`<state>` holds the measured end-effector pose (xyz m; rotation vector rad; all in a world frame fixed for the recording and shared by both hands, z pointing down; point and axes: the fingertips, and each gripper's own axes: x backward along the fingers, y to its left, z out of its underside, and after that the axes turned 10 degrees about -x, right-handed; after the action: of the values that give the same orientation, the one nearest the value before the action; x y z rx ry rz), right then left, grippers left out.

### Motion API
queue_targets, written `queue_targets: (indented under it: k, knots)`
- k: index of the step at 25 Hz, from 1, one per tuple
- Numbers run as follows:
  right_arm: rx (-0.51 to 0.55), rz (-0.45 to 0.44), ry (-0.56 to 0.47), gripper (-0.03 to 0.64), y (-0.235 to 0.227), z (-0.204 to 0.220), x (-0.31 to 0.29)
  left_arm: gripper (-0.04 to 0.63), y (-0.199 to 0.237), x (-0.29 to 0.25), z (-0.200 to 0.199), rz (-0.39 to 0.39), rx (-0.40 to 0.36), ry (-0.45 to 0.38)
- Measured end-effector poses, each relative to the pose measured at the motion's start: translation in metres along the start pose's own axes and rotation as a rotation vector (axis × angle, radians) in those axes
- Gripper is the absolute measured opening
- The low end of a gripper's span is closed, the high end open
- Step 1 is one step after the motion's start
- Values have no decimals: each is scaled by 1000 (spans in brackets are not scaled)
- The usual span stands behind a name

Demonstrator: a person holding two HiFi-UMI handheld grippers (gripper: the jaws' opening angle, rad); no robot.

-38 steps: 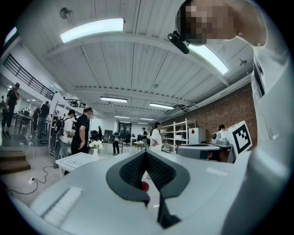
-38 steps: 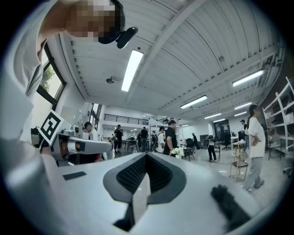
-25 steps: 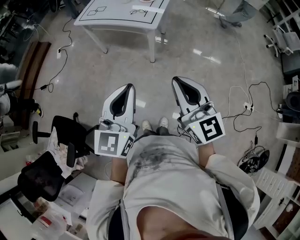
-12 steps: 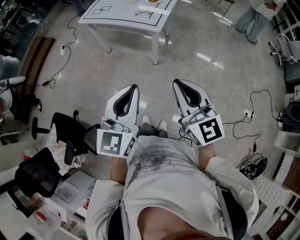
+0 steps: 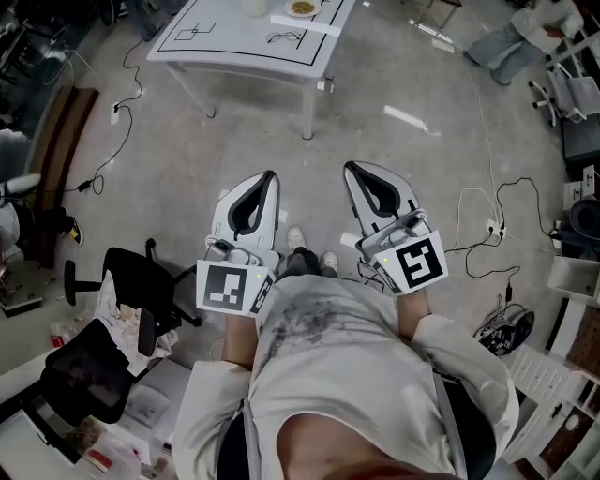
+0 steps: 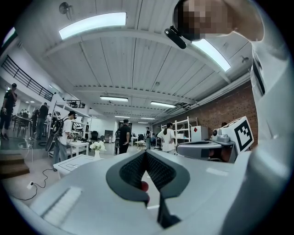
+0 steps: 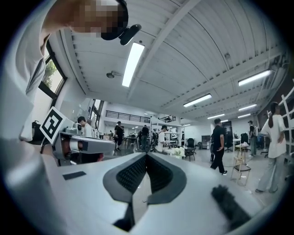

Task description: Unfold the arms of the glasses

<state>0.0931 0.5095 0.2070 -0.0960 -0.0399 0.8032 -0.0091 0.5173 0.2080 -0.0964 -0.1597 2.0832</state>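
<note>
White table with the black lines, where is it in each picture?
Head view: white table at the top edge.
Left gripper view: white table low at the left.
Right gripper view: cannot be made out.
Shared landmark: the person's white shirt.

The person holds the left tool (image 5: 262,183) and the right tool (image 5: 361,173) side by side, a little apart, just ahead of the torso (image 5: 337,366), both pointing forward with their marker cubes facing up. Each tool's jaws are pressed together at the tips.
</note>
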Motion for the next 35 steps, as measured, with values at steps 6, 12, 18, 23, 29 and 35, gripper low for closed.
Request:
queue_targets:
  k: [6, 12, 18, 23, 29, 35]
  knots:
    - [-1, 40, 8, 15, -8, 3, -42, 8, 39, -21, 8, 25, 5, -2]
    - [9, 78, 10, 15, -14, 1, -68, 8, 64, -34, 13, 44, 11, -5]
    - [10, 83, 31, 15, -27, 3, -89, 8, 77, -50, 20, 48, 32, 3]
    - [0, 67, 48, 15, -50, 9, -112, 9, 89, -76, 31, 32, 42, 24]
    - [-14, 10, 60, 15, -80, 15, -152, 8, 114, -113, 42, -13, 39, 49]
    - [-22, -31, 62, 15, -110, 12, -185, 8, 132, -156, 45, -42, 39, 57]
